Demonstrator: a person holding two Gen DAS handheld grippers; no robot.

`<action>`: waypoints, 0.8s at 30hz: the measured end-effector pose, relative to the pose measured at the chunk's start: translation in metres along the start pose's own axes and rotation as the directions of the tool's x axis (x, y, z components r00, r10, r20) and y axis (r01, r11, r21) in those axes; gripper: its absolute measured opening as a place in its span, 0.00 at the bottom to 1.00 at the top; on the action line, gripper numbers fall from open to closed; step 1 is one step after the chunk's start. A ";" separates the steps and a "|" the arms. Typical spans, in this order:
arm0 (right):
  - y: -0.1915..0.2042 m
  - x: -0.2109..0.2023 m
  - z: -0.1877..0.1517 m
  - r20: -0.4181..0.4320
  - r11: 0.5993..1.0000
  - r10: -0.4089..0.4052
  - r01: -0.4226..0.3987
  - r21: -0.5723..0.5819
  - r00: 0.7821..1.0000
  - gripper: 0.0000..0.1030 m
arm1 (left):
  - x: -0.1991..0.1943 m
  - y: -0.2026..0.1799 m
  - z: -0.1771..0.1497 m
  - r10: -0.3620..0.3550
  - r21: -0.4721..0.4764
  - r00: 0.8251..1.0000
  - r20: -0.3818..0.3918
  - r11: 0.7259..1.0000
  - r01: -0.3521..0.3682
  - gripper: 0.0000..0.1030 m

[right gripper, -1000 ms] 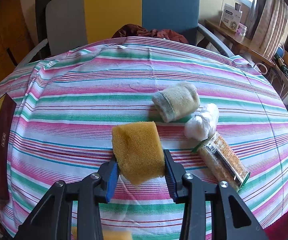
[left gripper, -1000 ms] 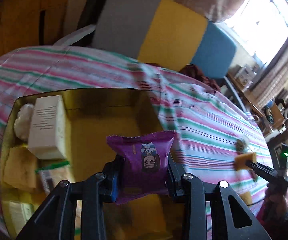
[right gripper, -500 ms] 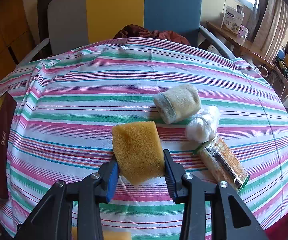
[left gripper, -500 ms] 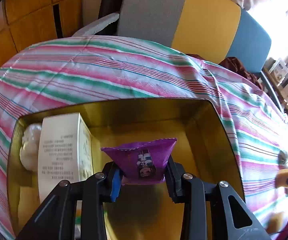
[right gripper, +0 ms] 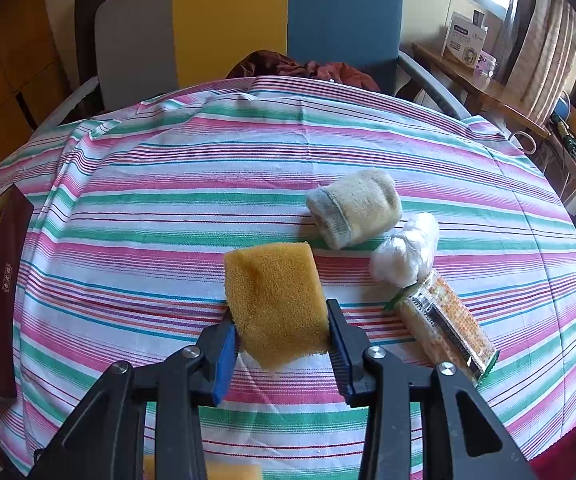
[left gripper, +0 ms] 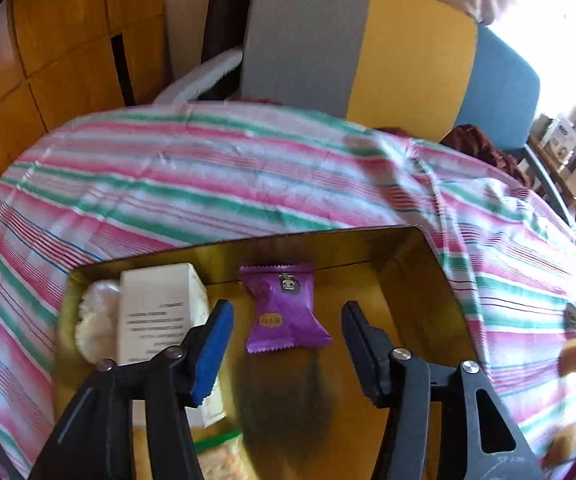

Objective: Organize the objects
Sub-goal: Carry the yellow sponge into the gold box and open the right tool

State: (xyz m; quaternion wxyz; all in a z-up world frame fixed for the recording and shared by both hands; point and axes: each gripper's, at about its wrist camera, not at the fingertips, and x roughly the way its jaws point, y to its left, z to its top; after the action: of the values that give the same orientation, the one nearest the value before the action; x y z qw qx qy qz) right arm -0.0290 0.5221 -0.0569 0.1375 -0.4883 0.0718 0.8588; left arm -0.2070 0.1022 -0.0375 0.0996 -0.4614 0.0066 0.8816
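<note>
In the left wrist view my left gripper [left gripper: 286, 312] is open above the gold-lined box [left gripper: 404, 272]. The purple snack packet [left gripper: 282, 308] lies free on the box floor between the jaws. A white carton [left gripper: 156, 312] and a white puffy item [left gripper: 94, 320] sit at the box's left. In the right wrist view my right gripper [right gripper: 280, 328] is shut on a yellow sponge [right gripper: 274, 300], held above the striped tablecloth [right gripper: 168, 208]. The box's dark maroon side [right gripper: 0, 300] shows at the left edge.
On the cloth to the right of the sponge lie a rolled cream sock [right gripper: 354, 208], a white plastic-wrapped ball [right gripper: 404, 254] and a cracker packet [right gripper: 444, 320]. Another yellow sponge [right gripper: 224, 472] lies at the near edge. A grey, yellow and blue chair [right gripper: 248, 20] stands behind the table.
My left gripper has opened and let go of the purple packet, which now lies in the box. The right gripper still holds the sponge, barely moved.
</note>
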 end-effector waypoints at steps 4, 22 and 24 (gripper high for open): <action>0.004 -0.004 0.001 0.021 1.000 0.019 -0.019 -0.015 1.000 0.38 | -0.045 0.004 -0.020 0.007 0.021 0.996 0.092 1.000 -0.009 0.70; 0.137 -0.077 0.003 0.024 0.904 0.406 -0.397 -0.162 0.914 0.38 | -0.113 0.049 -0.098 0.067 -0.028 0.983 0.169 0.998 -0.063 0.78; 0.166 -0.086 0.002 0.006 0.873 0.456 -0.446 -0.198 0.890 0.38 | -0.114 0.052 -0.102 0.061 -0.036 0.984 0.165 0.998 -0.056 0.78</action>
State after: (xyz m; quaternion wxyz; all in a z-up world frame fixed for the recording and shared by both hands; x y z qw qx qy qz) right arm -0.0402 0.3501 0.0161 -0.1122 -0.4463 0.0974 0.8825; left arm -0.0707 0.0211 -0.0078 0.0669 -0.3875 -0.0019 0.9194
